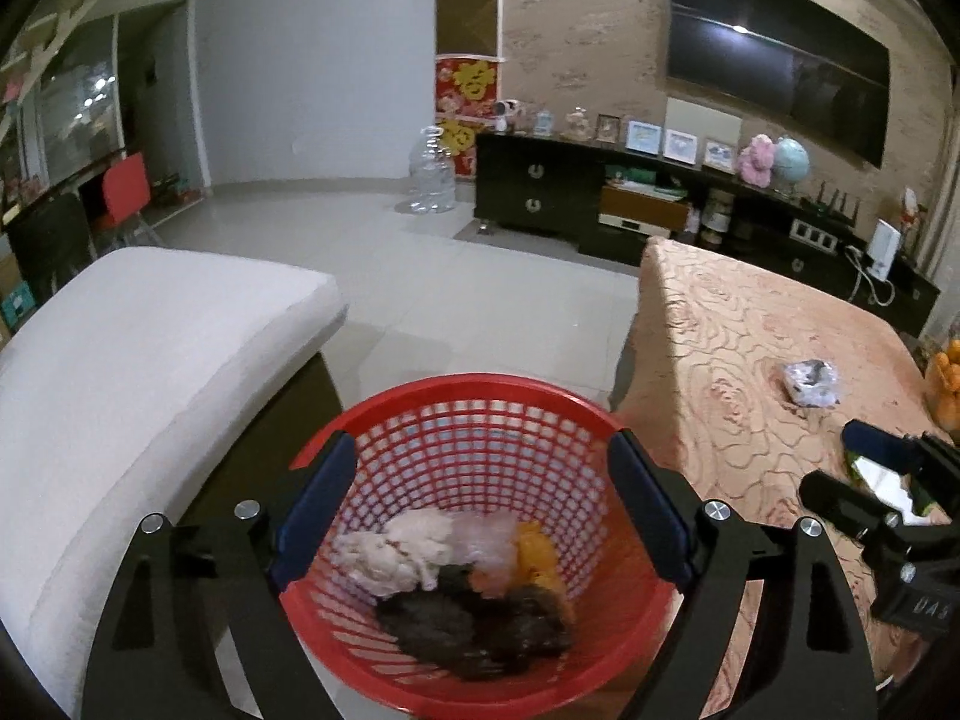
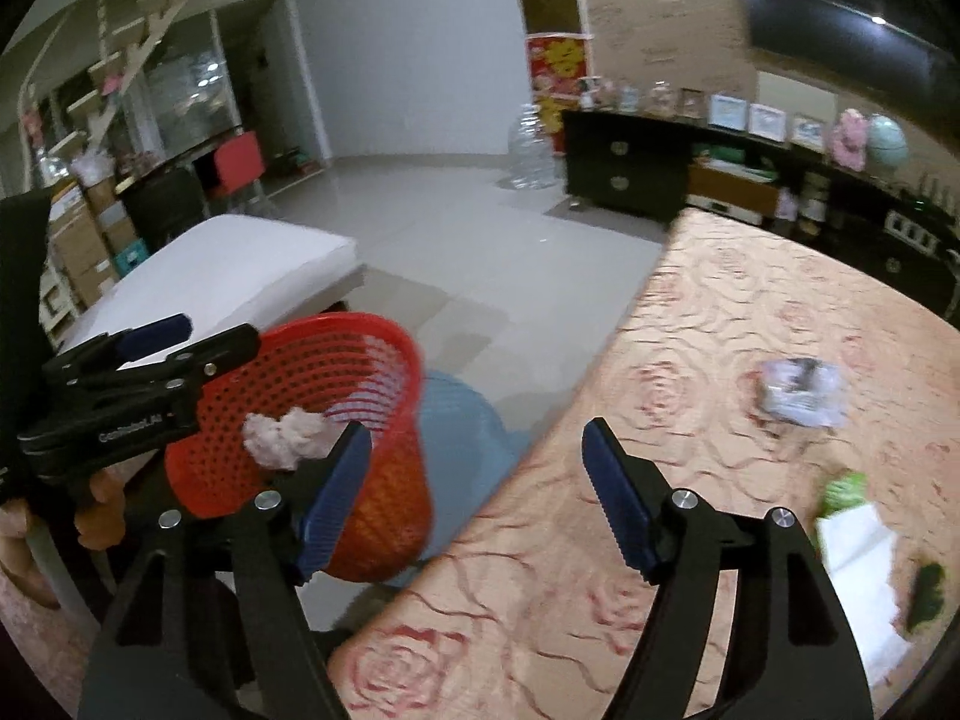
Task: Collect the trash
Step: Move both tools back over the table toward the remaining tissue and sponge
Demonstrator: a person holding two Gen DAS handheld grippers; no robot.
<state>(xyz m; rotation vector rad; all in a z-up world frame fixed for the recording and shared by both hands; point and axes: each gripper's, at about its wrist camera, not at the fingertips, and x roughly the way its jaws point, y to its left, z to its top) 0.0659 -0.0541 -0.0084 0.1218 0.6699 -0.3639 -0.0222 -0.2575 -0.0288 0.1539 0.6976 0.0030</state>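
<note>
A red mesh basket (image 1: pixel 480 414) sits between the wide fingers of my left gripper (image 1: pixel 480 510), by the table's left edge; whether the pads touch its rim I cannot tell. It holds crumpled white tissue (image 1: pixel 396 552), orange peel (image 1: pixel 540 564) and dark scraps (image 1: pixel 474 624). The basket (image 2: pixel 336 396) also shows in the right wrist view, with the left gripper (image 2: pixel 150 354) at its rim. My right gripper (image 2: pixel 477 480) is open and empty above the table's left edge. A crumpled silvery wrapper (image 2: pixel 804 396) lies on the rose-patterned tablecloth (image 2: pixel 690 540), also visible in the left wrist view (image 1: pixel 810 383). A white paper with green scraps (image 2: pixel 864 558) lies at the right.
A white cushioned bench (image 1: pixel 138 348) stands left of the basket. A blue stool (image 2: pixel 462 420) is under the basket. A black TV cabinet (image 1: pixel 540 192) and a large clear water bottle (image 1: pixel 432 174) stand at the back. Oranges (image 1: pixel 945 384) sit at the table's far right.
</note>
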